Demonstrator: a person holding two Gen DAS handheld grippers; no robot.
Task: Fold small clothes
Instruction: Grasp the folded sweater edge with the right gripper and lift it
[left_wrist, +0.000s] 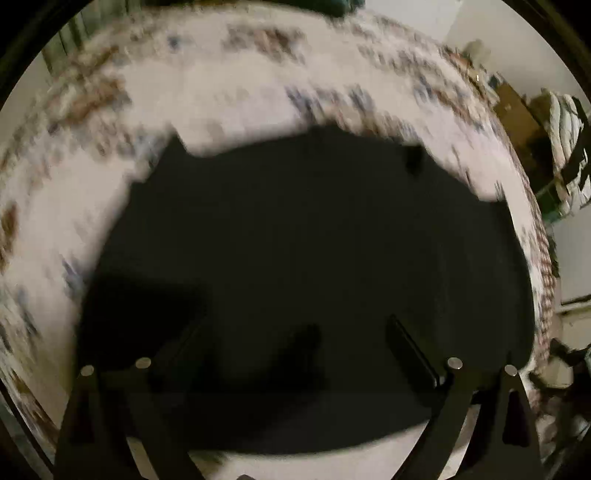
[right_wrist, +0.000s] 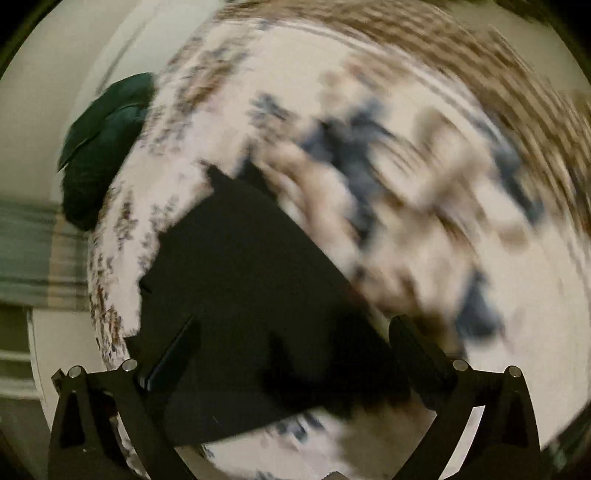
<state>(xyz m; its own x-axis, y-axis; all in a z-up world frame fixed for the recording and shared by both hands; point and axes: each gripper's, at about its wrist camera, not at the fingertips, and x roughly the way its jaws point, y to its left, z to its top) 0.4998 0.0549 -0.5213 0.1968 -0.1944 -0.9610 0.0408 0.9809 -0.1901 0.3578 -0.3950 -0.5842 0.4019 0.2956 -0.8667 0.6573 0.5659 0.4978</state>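
A black garment (left_wrist: 314, 266) lies flat on a white bedspread with a brown and blue print (left_wrist: 221, 96). In the left wrist view it fills the middle, and my left gripper (left_wrist: 295, 332) hovers over its near part with the fingers (left_wrist: 410, 350) wide apart and nothing between them. In the right wrist view the same garment (right_wrist: 240, 295) lies at lower left on the bedspread (right_wrist: 461, 258). My right gripper (right_wrist: 295, 332) is open above the garment's right edge, empty. Both views are motion-blurred.
A dark green pillow or cloth (right_wrist: 103, 147) lies at the bed's far left edge. Beyond the bed's right edge are a brown piece of furniture (left_wrist: 517, 114) and a pile of folded light fabric (left_wrist: 565, 147).
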